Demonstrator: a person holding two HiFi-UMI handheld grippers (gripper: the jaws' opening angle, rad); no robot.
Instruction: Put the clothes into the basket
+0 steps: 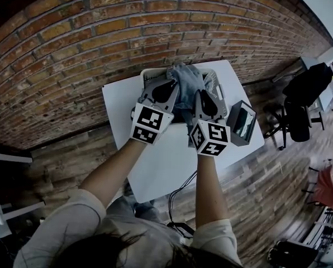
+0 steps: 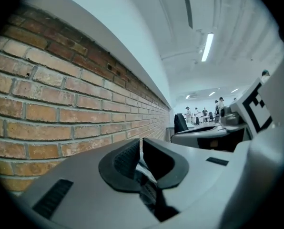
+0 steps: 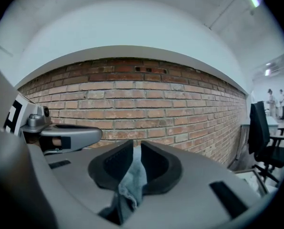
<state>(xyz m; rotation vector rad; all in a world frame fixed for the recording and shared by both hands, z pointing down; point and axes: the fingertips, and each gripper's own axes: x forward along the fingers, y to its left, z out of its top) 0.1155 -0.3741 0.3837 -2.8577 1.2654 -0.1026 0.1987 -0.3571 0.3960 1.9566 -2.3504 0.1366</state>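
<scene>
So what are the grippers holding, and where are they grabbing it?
Both hold the grey-blue garment above the basket: the right gripper pinches a bunched fold, the left gripper a thin edge.

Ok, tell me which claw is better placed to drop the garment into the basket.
Right. The right claw is visibly shut on the grey-blue garment, which hangs over the basket. The left claw is shut too, but whether it grips cloth is unclear.
</scene>
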